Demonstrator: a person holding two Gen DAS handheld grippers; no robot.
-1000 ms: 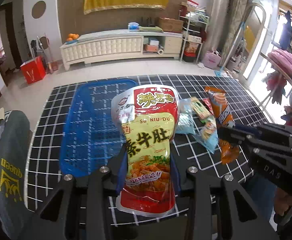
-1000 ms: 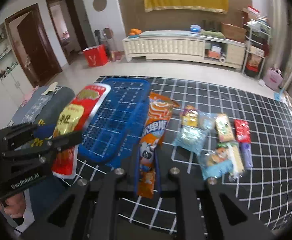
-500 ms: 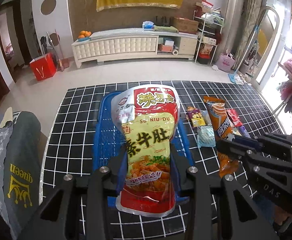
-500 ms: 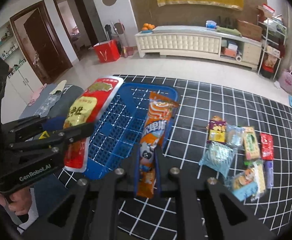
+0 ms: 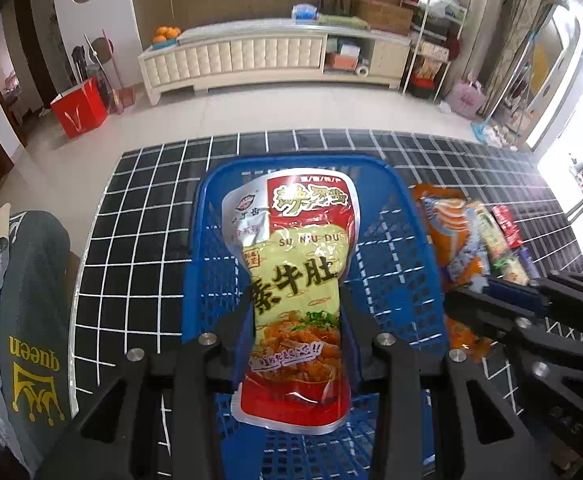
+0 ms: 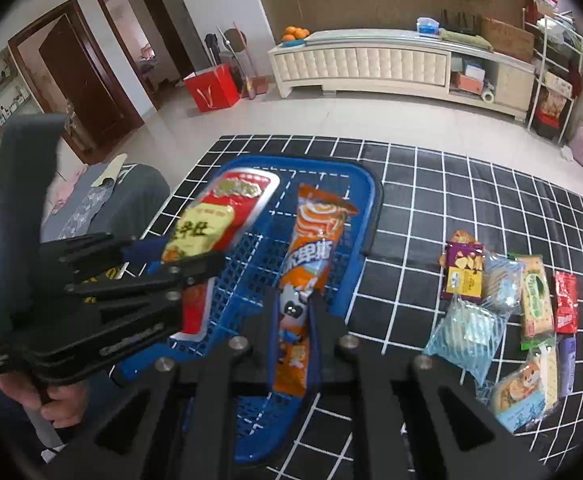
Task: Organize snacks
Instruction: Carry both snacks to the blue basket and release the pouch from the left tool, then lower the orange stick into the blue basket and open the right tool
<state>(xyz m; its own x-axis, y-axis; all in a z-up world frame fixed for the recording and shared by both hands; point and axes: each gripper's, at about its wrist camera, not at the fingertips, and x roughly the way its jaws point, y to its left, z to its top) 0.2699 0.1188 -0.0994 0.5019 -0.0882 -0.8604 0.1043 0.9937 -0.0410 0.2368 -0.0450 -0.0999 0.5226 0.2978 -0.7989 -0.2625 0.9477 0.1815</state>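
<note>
Basket (image 6: 371, 216) on table (image 6: 471, 200); snack pile (image 6: 503, 312) right.

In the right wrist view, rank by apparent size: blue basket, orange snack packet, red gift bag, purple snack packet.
1. blue basket
2. orange snack packet, enlarged by nearness
3. red gift bag, far off
4. purple snack packet; close to the bag, so unsure.

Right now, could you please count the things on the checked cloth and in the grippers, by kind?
Blue basket: 1
Snack packets held over it: 2, a red and yellow pouch in the left gripper and an orange packet in the right gripper
Loose snack packets on the cloth: 8, some overlapping
Total: 11
</note>
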